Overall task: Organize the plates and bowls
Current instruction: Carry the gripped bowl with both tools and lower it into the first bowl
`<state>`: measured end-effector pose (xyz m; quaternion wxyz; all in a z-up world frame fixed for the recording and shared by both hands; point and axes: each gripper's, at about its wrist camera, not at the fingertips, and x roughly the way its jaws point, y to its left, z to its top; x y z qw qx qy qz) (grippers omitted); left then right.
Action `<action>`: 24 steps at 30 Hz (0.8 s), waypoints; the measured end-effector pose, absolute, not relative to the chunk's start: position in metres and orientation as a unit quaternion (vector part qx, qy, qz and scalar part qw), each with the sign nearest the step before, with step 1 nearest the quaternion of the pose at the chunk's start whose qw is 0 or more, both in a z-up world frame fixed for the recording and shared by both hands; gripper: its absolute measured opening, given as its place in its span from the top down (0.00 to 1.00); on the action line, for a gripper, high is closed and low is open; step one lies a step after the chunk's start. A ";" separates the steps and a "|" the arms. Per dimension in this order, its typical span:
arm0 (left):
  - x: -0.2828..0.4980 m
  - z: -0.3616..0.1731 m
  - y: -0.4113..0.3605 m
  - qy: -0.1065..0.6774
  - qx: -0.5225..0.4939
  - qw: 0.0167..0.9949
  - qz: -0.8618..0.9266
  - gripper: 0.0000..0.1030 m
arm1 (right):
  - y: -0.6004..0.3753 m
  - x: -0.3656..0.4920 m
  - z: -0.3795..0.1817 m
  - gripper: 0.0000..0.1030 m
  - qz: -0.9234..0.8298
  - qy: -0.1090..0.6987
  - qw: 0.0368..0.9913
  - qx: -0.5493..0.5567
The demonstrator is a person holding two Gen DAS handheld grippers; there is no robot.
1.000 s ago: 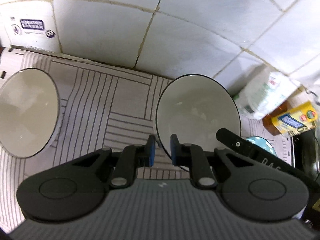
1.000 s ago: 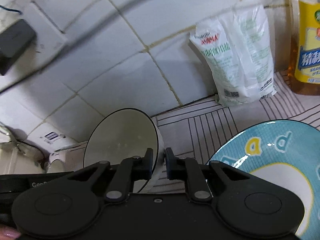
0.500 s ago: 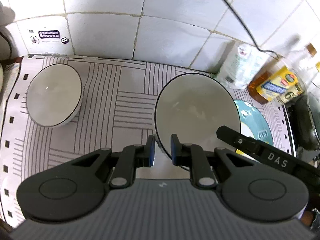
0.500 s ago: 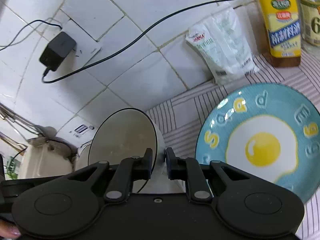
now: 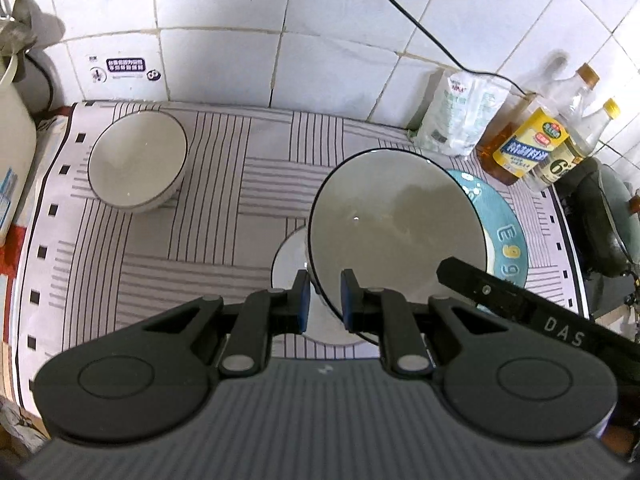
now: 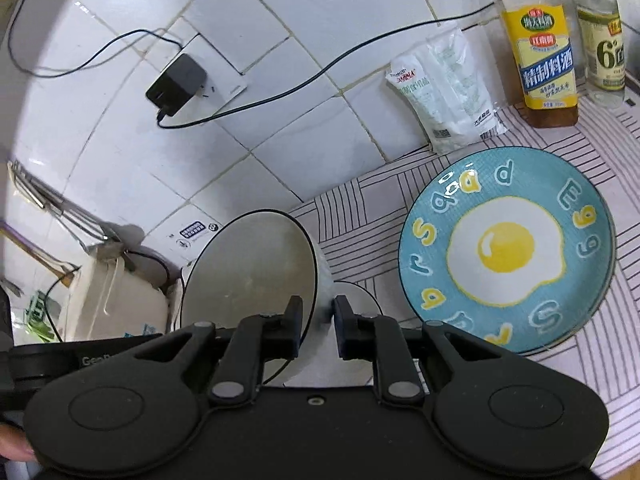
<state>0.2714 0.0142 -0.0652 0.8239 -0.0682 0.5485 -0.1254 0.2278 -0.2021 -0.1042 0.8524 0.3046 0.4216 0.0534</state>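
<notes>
A large white bowl with a dark rim (image 5: 396, 224) hangs in the air above the striped mat, tilted. My left gripper (image 5: 323, 300) is shut on its near-left rim. My right gripper (image 6: 316, 324) is shut on the opposite rim of the same bowl (image 6: 248, 276). Under it lies a small white plate (image 5: 290, 260), also in the right wrist view (image 6: 356, 292). A second white bowl (image 5: 138, 162) stands on the mat at the far left. A blue plate with a fried-egg picture (image 6: 506, 250) lies to the right, partly hidden by the bowl in the left wrist view (image 5: 504, 232).
A white bag (image 5: 460, 114) and several bottles (image 5: 532, 144) stand against the tiled wall at the far right. A dark pan (image 5: 612, 224) sits off the mat's right edge. A white container (image 5: 12, 152) stands at the left. A charger with its cable (image 6: 176, 86) hangs on the wall.
Both grippers have risen and pulled back with the large bowl held between them. More of the mat, the small white plate and the bottles have come into view.
</notes>
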 end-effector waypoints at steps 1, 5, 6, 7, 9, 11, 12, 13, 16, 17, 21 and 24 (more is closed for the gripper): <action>0.268 -0.066 0.014 0.549 -0.068 0.824 -0.124 0.86 | -0.201 0.226 -0.103 0.80 0.054 0.421 0.854 0.300; 0.257 -0.072 0.016 0.558 -0.078 0.818 -0.120 0.86 | -0.200 0.217 -0.102 0.80 0.054 0.422 0.857 0.291; 0.255 -0.074 0.016 0.559 -0.079 0.817 -0.117 0.86 | -0.200 0.216 -0.103 0.80 0.054 0.423 0.856 0.292; 0.253 -0.076 0.015 0.561 -0.076 0.817 -0.112 0.86 | -0.199 0.214 -0.104 0.80 0.055 0.425 0.855 0.292; 0.250 -0.080 0.014 0.564 -0.072 0.816 -0.104 0.86 | -0.198 0.212 -0.107 0.80 0.056 0.430 0.853 0.290; 0.249 -0.085 0.014 0.569 -0.072 0.813 -0.097 0.86 | -0.195 0.212 -0.110 0.80 0.058 0.435 0.853 0.284; 0.250 -0.087 0.014 0.571 -0.072 0.812 -0.095 0.86 | -0.195 0.212 -0.112 0.80 0.059 0.437 0.852 0.283; 0.250 -0.089 0.014 0.573 -0.071 0.811 -0.093 0.86 | -0.195 0.213 -0.115 0.80 0.060 0.440 0.850 0.283; 0.254 -0.095 0.015 0.580 -0.072 0.807 -0.088 0.86 | -0.193 0.214 -0.121 0.80 0.062 0.445 0.849 0.279; 0.255 -0.098 0.015 0.583 -0.073 0.805 -0.086 0.86 | -0.192 0.215 -0.123 0.80 0.061 0.447 0.848 0.277; 0.264 -0.108 0.017 0.594 -0.079 0.796 -0.080 0.86 | -0.188 0.218 -0.131 0.80 0.061 0.448 0.851 0.267; 0.272 -0.116 0.017 0.601 -0.078 0.792 -0.075 0.86 | -0.185 0.221 -0.137 0.80 0.061 0.448 0.854 0.258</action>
